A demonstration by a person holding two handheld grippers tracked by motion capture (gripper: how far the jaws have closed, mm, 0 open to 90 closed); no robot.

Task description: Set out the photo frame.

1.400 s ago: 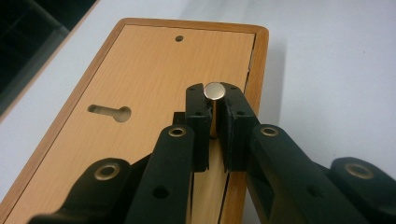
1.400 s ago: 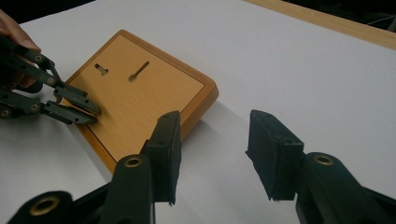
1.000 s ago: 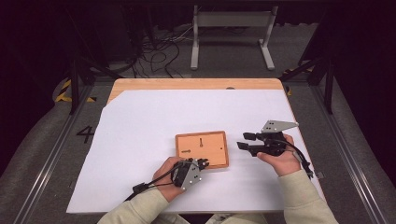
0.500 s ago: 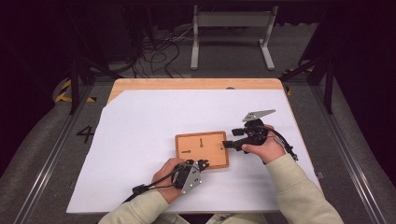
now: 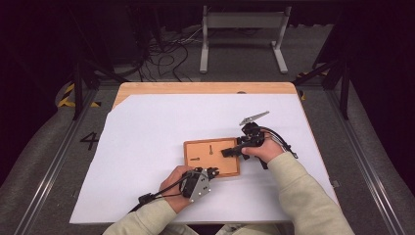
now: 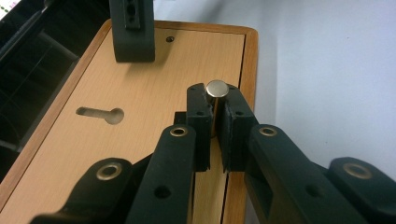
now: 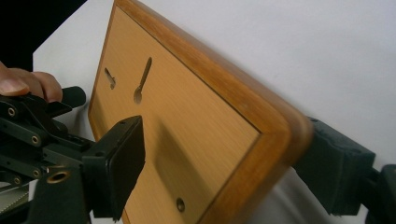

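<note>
A small wooden board (image 5: 210, 157) with two keyhole slots (image 5: 210, 149) lies flat on the white sheet. My left gripper (image 5: 213, 172) rests at the board's near edge, shut on a short metal pin (image 6: 217, 88) that stands upright between its pads over the board (image 6: 140, 93). My right gripper (image 5: 227, 152) reaches in from the right. Its jaws have just been opening and now straddle the board's corner (image 7: 187, 126), one finger (image 7: 119, 158) above the face, the other (image 7: 336, 172) beyond the edge, neither pressing. That upper finger (image 6: 133, 30) also hangs over the board's far end.
A white sheet (image 5: 147, 147) covers most of the wooden table (image 5: 205, 88). A grey metal stand (image 5: 242, 19) and loose cables (image 5: 166, 58) lie on the floor beyond the far edge. Rails run along both sides of the table.
My right gripper has moved left and down from beside the board onto its right corner, with its jaws wider apart. The left gripper and the pin have stayed put.
</note>
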